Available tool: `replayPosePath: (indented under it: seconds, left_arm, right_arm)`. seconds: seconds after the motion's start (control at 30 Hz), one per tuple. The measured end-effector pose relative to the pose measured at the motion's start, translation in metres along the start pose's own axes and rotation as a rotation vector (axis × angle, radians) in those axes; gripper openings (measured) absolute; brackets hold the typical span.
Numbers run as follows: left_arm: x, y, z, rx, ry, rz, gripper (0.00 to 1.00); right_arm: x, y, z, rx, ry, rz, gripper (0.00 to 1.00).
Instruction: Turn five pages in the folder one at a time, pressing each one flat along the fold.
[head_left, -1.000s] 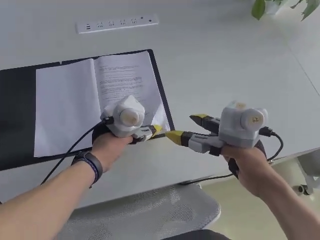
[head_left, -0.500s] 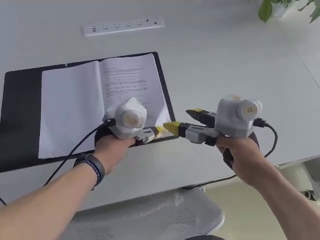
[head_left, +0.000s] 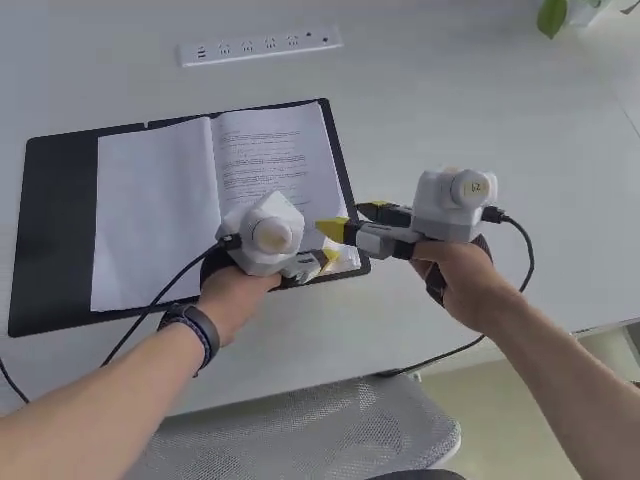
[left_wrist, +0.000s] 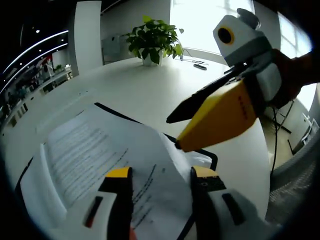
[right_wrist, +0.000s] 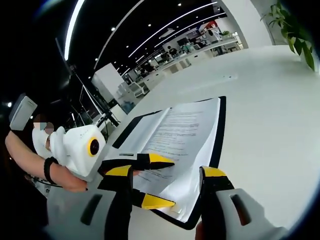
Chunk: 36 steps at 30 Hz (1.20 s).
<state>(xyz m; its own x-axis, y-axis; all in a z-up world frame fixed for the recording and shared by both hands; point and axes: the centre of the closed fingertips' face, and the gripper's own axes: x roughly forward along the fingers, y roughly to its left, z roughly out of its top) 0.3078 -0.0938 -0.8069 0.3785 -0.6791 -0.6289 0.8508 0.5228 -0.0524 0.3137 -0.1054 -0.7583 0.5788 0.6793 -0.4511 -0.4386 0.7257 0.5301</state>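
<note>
Hovering at the near right corner of the folder (head_left: 55, 170), the left gripper (head_left: 322, 261) has its jaws spread, with the edge of the printed page (head_left: 280, 160) lying between them. Just right of that corner the right gripper (head_left: 350, 218) points in at it, jaws also spread and holding nothing. The folder lies open on the table (head_left: 460, 110), with a blank sheet (head_left: 150, 220) left of its fold. Beyond the folder is a power strip (head_left: 260, 45), and farther right a plant (head_left: 565, 12).

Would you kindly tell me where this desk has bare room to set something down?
Free: the wide stretch of desk right of the folder toward the plant, and the strip between the power strip and the folder's top edge. Crowded: the folder's near right corner, where the left hand-held gripper and right hand-held gripper meet.
</note>
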Motion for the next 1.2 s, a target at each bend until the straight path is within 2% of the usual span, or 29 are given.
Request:
replayPosePath:
  seconds: [0.37, 0.6, 0.77, 0.87, 0.93, 1.03, 1.13, 1.2]
  left_arm:
    - [0.0, 0.0, 0.0, -0.003, 0.004, 0.0, 0.46]
    - [0.0, 0.0, 0.0, -0.007, 0.004, -0.004, 0.46]
    - [0.0, 0.0, 0.0, -0.008, 0.005, -0.005, 0.46]
    - [0.0, 0.0, 0.0, -0.009, 0.005, -0.007, 0.46]
    - [0.0, 0.001, 0.0, -0.006, 0.006, -0.009, 0.46]
    - [0.0, 0.0, 0.0, -0.006, 0.01, -0.012, 0.46]
    - [0.0, 0.0, 0.0, -0.009, 0.011, -0.015, 0.46]
    - [0.0, 0.0, 0.001, -0.009, 0.01, -0.018, 0.47]
  right_arm:
    - [0.012, -0.007, -0.003, 0.039, 0.012, 0.011, 0.48]
    - [0.02, -0.013, -0.004, 0.099, 0.004, 0.015, 0.41]
    - [0.023, -0.016, -0.002, 0.148, -0.022, 0.017, 0.29]
    - [0.025, -0.023, -0.013, 0.114, 0.025, -0.024, 0.22]
    - [0.025, -0.021, -0.013, 0.129, 0.015, -0.016, 0.17]
    - [0.023, -0.028, -0.013, 0.154, -0.002, -0.04, 0.08]
    - [0.021, -0.028, -0.012, 0.166, -0.011, -0.036, 0.05]
    - [0.021, -0.028, -0.013, 0.147, -0.004, -0.04, 0.04]
